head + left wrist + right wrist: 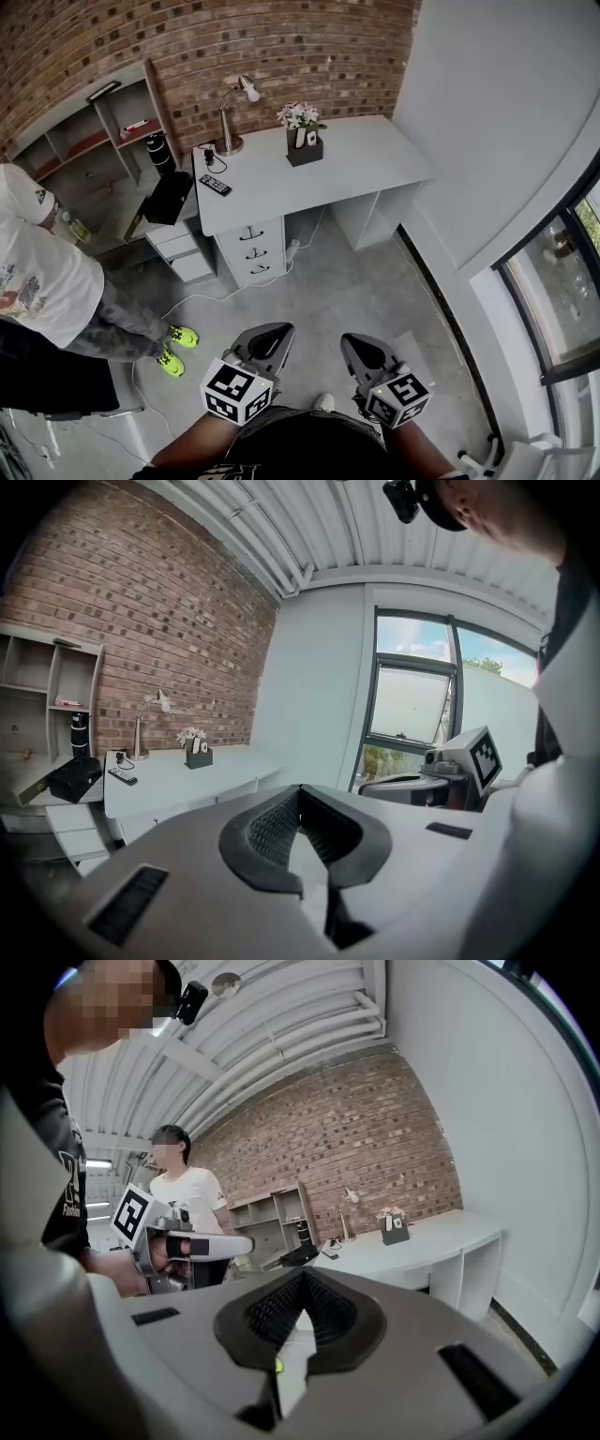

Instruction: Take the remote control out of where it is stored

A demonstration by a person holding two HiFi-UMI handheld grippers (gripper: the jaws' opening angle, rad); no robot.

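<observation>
Remote control (215,185), slim black bar on smooth white desk (356,159); left gripper (300,792), right gripper (302,1276) both closed

**Head view.** The camera sits on the wearer's head and faces forward and steeply down onto the floor (356,291). The left gripper (267,339) and right gripper (367,349) lie close at the bottom edge. The bench (356,159) and brick wall (281,47) stand well apart at the top.

**Left gripper view.** A wide-angle camera sits just behind that gripper's jaws and faces nearly level along them. The bench is far off at left, the window (412,705) is ahead, and the right gripper is at the right.

**Right gripper view.** The mounting is the same. The camera faces the brick wall, with the bench at right and the left gripper at left.

**Shared field.** All three views take in the bench, the brick wall and the shelf unit (94,131). Each gripper view also catches the other gripper.
</observation>
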